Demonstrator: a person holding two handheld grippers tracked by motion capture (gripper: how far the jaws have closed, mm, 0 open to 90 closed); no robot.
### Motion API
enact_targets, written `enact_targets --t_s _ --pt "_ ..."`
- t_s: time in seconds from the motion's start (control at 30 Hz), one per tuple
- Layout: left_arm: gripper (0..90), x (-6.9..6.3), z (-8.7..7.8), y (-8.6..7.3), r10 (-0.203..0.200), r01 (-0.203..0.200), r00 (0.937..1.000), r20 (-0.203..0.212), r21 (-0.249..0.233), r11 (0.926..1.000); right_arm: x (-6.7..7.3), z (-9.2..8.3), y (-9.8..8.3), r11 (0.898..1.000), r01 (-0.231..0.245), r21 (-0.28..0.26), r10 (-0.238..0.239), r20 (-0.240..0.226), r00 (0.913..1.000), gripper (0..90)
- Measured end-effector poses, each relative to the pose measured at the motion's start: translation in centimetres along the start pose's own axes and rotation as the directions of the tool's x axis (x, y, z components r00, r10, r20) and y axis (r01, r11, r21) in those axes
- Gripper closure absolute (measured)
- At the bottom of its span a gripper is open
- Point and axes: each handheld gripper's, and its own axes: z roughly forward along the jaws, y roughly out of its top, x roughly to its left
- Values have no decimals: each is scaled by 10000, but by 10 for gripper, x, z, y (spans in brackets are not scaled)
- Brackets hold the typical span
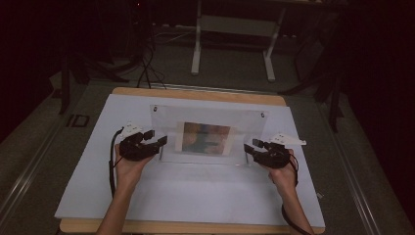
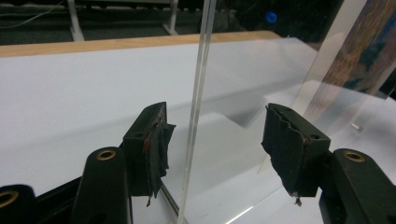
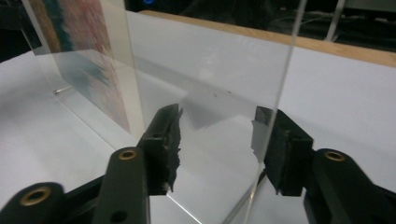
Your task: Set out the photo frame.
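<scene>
White board (image 1: 195,196) covers most of the wooden table (image 1: 195,94), and it gives a flat, plain floor for the job. On it stands a clear plastic picture frame (image 1: 205,132), upright on its long bottom edge, near the middle of the board. It is made of see-through sheets with a colourful picture (image 1: 206,137) pressed between them. You can see two small screws (image 1: 154,109) near its top corners, which I think pinch the sheets together so the picture cannot slip out.

A person sits at the near side with a tool in each hand. One hand is at each end of the frame, most likely so the frame can be steadied or lifted from both sides without tipping over.

Up close, the left gripper (image 2: 217,140) has its jaws wide apart. The thin side edge of the frame (image 2: 198,93) runs up between them, but neither pad (image 2: 161,144) presses on it. So that end is standing free.

The right gripper (image 3: 217,140) also has its jaws apart. The frame's other edge (image 3: 280,93) sits between them, very close to the right-hand pad (image 3: 275,144). I do not see it squeezed, so the frame seems to stand by itself.
</scene>
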Motion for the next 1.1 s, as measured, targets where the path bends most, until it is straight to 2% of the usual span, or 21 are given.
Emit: enact_targets --t_s 0.07,0.27,0.33,0.4,0.53,0.73,0.9,1.1 --pt "412 1 -2 1 131 -132 9999 41 133 9998 -2 0 -1 9998 -86 170 87 -56 9999 485" --pt "418 6 -9 3 161 -166 9995 274 160 9997 -5 -4 0 9993 -25 380 29 -107 9999 487" --pt "439 10 -14 3 164 -162 9991 383 -49 9999 -6 -7 2 9991 19 427 -13 -141 9999 487" --pt "481 12 -18 4 188 -186 9987 482 -43 9998 -8 -11 3 9991 57 432 -49 -181 9998 492" --pt "499 18 -25 5 283 -282 9989 386 -22 9996 -14 -20 5 9989 -25 468 37 -266 9996 500" --pt "499 26 -30 4 66 -67 9996 284 27 10000 -19 -28 7 9978 59 663 -47 -171 9998 515" --pt "499 31 -30 2 17 -17 10000 -14 166 9999 -22 -33 8 9960 235 864 -225 -122 9997 526" --pt "497 37 -25 -4 -43 68 9984 -569 438 9990 -30 -34 3 9930 130 1176 -152 179 9997 529"
